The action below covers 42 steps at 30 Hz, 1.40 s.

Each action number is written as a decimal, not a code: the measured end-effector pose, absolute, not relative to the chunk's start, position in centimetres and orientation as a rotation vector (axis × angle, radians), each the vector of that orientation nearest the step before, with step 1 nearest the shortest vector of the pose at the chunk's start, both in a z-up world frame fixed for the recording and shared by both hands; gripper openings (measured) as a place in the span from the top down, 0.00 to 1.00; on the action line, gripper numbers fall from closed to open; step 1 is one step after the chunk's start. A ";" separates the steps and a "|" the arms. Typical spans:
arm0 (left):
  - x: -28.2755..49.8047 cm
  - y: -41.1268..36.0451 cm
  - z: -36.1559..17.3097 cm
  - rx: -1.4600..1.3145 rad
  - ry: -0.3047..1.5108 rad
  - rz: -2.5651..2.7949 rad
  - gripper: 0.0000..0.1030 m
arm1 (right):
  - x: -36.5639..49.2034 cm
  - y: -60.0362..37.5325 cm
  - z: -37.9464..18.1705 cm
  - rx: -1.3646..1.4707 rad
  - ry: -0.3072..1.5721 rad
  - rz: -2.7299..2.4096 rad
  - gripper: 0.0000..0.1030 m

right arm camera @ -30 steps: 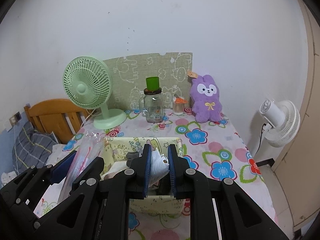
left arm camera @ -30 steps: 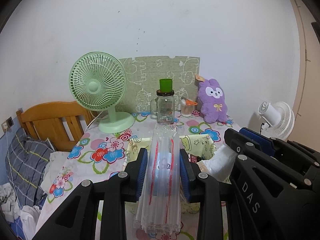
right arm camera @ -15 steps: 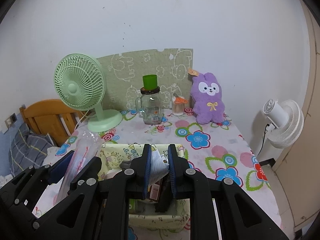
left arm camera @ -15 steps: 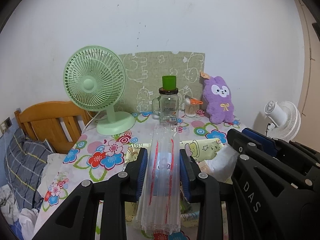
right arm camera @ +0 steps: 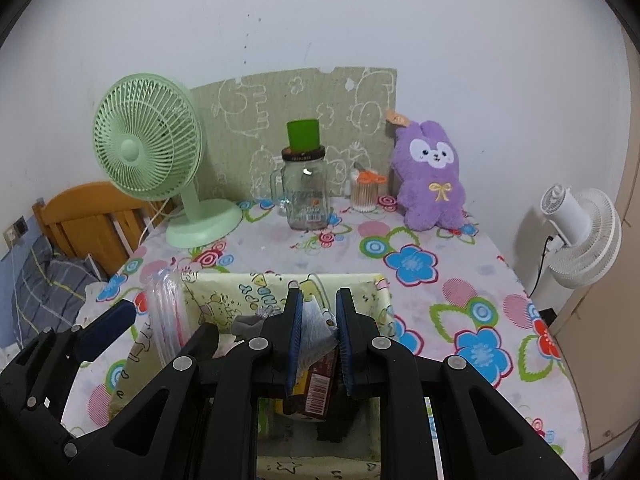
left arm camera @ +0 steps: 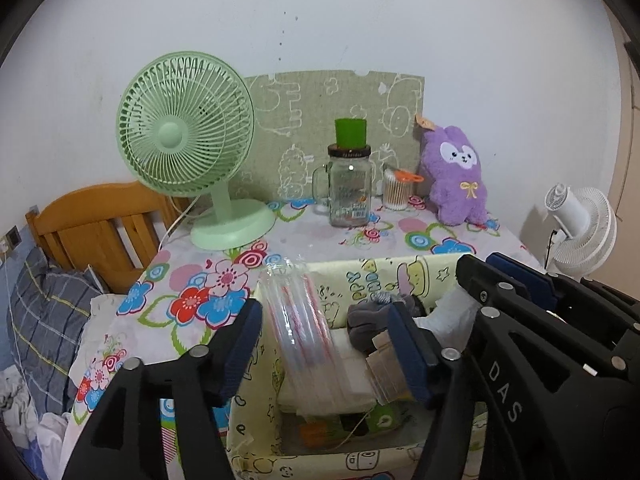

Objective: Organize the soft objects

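Note:
A yellow cartoon-print fabric basket [left arm camera: 400, 276] [right arm camera: 240, 292] stands on the flowered table. My left gripper [left arm camera: 328, 344] is open above the basket's left part; a clear plastic bag with red stripes [left arm camera: 300, 328] leans loose between its fingers, its lower end in the basket. That bag also shows in the right wrist view [right arm camera: 168, 316]. My right gripper [right arm camera: 317, 336] is shut on a white crumpled packet [right arm camera: 314, 332] above the basket's middle. Grey cloth [left arm camera: 368, 320] and packets lie inside.
A green desk fan [left arm camera: 188, 152], a glass jar with a green cup on top [left arm camera: 350, 184], a cotton swab jar [left arm camera: 398, 192] and a purple plush rabbit [left arm camera: 456, 176] stand at the table's back. A white fan [right arm camera: 580, 236] stands right; a wooden bed frame [left arm camera: 92, 228] left.
My left gripper has opened and let go of the striped bag, which now tilts into the basket. Both grippers have moved forward and down over the basket. The right gripper still holds the white packet.

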<state>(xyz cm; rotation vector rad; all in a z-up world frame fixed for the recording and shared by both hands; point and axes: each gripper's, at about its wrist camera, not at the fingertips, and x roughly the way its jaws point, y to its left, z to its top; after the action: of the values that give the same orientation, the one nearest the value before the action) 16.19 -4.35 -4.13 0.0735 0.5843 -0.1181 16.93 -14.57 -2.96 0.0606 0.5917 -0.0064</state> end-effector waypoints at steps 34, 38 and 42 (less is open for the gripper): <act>14.3 -4.6 -5.7 0.086 0.646 -0.158 0.12 | 14.7 -14.8 -4.5 0.039 0.633 0.069 0.12; 13.7 -4.7 -5.5 0.075 0.640 -0.164 0.11 | 13.8 -15.1 -4.0 0.034 0.623 0.060 0.08; 12.7 -4.9 -4.9 0.068 0.627 -0.177 0.11 | 12.7 -15.4 -3.3 0.038 0.609 0.058 0.07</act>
<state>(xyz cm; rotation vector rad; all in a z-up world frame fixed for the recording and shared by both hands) 12.66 -4.89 -4.91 0.0679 0.6268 -0.1770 12.66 -15.45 -3.35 0.0377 0.6095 0.0583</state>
